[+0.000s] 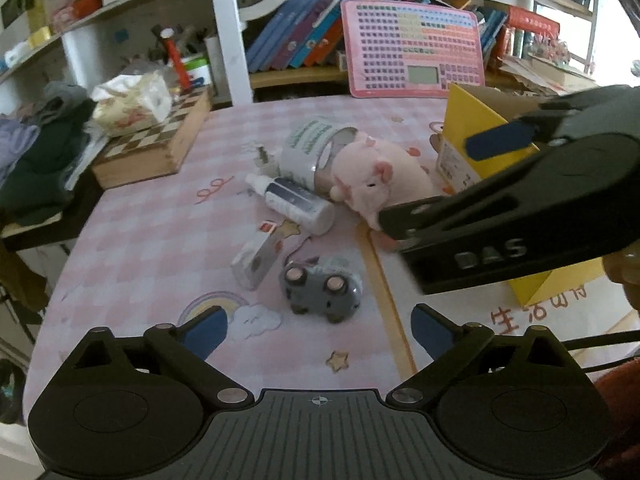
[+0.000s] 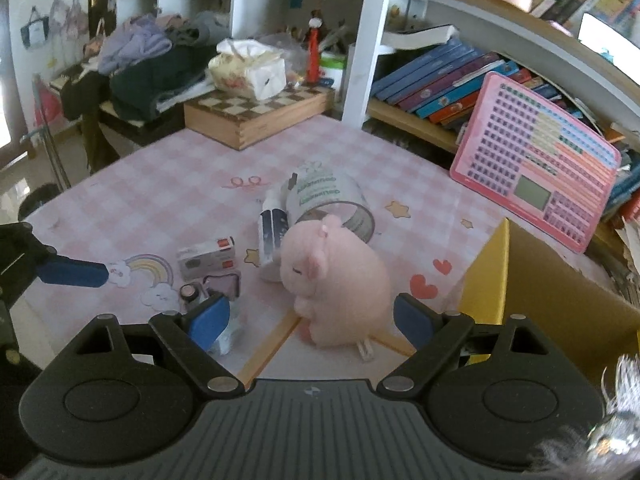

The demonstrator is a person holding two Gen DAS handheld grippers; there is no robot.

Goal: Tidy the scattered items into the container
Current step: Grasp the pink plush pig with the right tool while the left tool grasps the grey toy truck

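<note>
Pink checked cloth is seen over the counter, with bare room on its left and near parts. Both tools are held apart with nothing clamped: the left tool is set just near of the grey toy car, the right tool around the pink plush pig without touching it. Clustered mid-counter are a tape roll, a white bottle and a small white box, all close together. At the right edge the yellow cardboard box is stood open, just beside the pig. Along the far edge a chessboard box and a pink keypad board are placed.
</note>
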